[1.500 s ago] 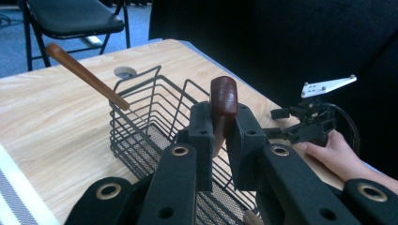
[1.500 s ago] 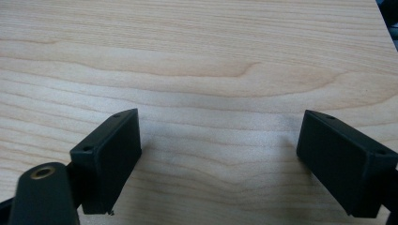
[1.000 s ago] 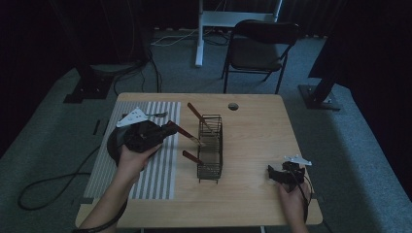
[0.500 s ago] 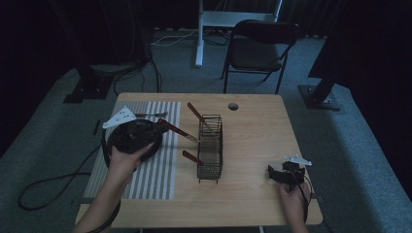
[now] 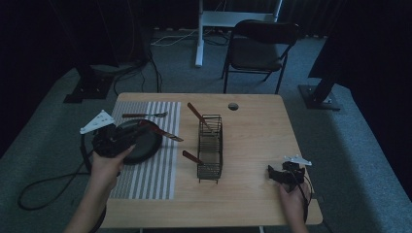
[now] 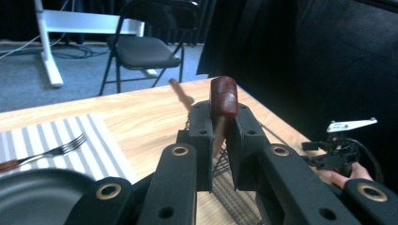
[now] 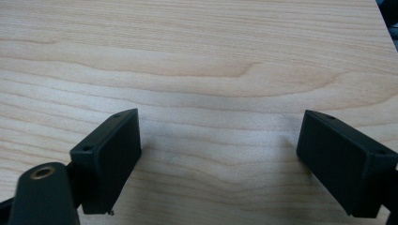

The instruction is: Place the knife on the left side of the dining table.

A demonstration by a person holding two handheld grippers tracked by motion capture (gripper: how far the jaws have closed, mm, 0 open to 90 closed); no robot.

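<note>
Left gripper is hovering at the left-centre of the high view, over the black plate on the striped placemat. Its fingers are closing tight on a wooden-handled knife, almost together with only the handle between them. In the left gripper view the reddish handle end is sticking up above the fingers at frame centre; in the high view the knife is running out to the right of the gripper, toward the wire rack, not touching it. Knife is sitting off the table, held in the air above the plate's right edge.

Right gripper is resting at the lower right of the high view, near the table's front right corner, held by a hand. Its fingers are standing wide apart in the right gripper view, one at lower left, one at lower right, with bare wood grain between them. They are holding nothing; whether the tips are touching the table I cannot tell.

Wire rack is standing mid-table at frame centre, with two more wooden handles poking out: one slanting up at its far end, one at its left side. A fork is lying on the placemat at upper left, beyond the plate, apart from it.
</note>
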